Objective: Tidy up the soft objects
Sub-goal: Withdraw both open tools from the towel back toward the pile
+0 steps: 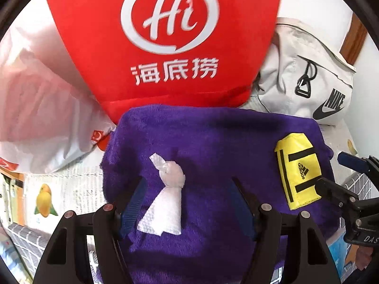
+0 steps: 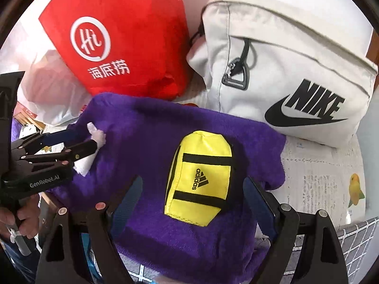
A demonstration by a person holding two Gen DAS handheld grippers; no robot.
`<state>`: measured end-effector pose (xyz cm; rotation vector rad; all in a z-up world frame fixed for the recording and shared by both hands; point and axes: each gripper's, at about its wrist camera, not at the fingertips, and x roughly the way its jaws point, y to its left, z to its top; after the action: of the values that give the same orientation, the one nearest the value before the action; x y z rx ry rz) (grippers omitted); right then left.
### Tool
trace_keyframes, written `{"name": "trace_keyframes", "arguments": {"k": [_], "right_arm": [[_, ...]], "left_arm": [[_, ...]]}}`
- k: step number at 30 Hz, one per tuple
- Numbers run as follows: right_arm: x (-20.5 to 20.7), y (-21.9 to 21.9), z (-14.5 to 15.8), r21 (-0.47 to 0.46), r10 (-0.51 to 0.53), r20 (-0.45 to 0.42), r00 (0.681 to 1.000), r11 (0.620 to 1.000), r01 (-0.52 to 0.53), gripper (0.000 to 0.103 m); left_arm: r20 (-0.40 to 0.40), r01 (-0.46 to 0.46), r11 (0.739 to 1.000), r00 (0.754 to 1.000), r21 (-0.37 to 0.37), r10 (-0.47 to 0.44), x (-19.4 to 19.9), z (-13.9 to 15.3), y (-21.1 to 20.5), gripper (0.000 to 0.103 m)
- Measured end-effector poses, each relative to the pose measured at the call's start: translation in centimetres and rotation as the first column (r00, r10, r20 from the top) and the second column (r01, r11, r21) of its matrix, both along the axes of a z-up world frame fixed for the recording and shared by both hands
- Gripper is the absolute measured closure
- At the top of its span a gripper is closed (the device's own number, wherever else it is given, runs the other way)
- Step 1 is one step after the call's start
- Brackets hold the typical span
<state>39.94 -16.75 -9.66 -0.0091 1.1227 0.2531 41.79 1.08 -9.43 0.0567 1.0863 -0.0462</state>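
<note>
Purple towel [image 1: 213, 142] lies closest, spread under both tongs and covering most of the bench [image 1: 71, 184] in front of them. Between the fingers of the left tongs [image 1: 189, 203] lies a white tissue [image 1: 168, 194], twisted into a knot at its far end and flat at its near end. These tongs stand wide open; from the right wrist view one finger looks very close to the tissue, but I cannot tell if it touches.

Right tongs [image 2: 196, 201] are also open, with a yellow pouch [image 2: 201, 177] lying on the towel between the two fingers. The pouch has black stripes and an Adidas logo. Its near end reaches down between the blue pads [image 2: 258, 203], and the fingers stand apart from its sides.

Beyond the left tongs, past the far edge of the towel, stands a red bag [image 1: 165, 35] with a white "Hi" logo and Chinese letters. Beyond the right tongs rests a white Nike backpack [image 2: 284, 71], just beside the red bag. To the left of the left tongs lies a white plastic bag [image 1: 35, 106]. The bench cover shows newspaper print and small yellow fruit pictures.
</note>
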Motion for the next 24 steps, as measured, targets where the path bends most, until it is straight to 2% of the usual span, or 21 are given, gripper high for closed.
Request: {"name": "trace_keyframes", "arguments": {"k": [3, 5, 9, 13, 16, 24], "right_arm": [[-0.9, 0.0, 1.2, -0.016, 0.002, 0.021, 1.0, 1.0, -0.002, 0.016], [-1.5, 0.0, 1.9, -0.009, -0.001, 0.028, 1.0, 1.0, 0.001, 0.016], [-3.2, 0.1, 3.6, 0.013, 0.005, 0.046, 0.999, 1.0, -0.006, 0.016], [-6.1, -0.2, 5.0, 0.059, 0.006, 0.061, 0.998, 0.998, -0.01, 0.016], [-8.7, -0.2, 5.8, 0.089, 0.008, 0.065, 0.998, 0.996, -0.014, 0.016], [-16.9, 0.6, 7.8, 0.119, 0.042, 0.099, 0.994, 0.991, -0.054, 0.016]], "left_arm": [[0.034, 0.015, 0.999, 0.999, 0.035, -0.016, -1.0, 1.6, -0.5, 0.034], [0.053, 0.012, 0.999, 0.998, 0.032, -0.013, -1.8, 2.8, -0.1, 0.034], [0.051, 0.001, 1.0, 0.999, 0.011, -0.002, -4.0, 4.9, 1.0, 0.035], [0.107, -0.029, 0.998, 0.994, 0.048, 0.024, -7.4, 7.4, 2.2, 0.035], [0.122, -0.051, 0.999, 0.991, 0.01, 0.05, -10.6, 8.6, 3.1, 0.035], [0.12, -0.03, 0.999, 0.992, 0.014, 0.028, -18.4, 7.6, 3.2, 0.034]]}}
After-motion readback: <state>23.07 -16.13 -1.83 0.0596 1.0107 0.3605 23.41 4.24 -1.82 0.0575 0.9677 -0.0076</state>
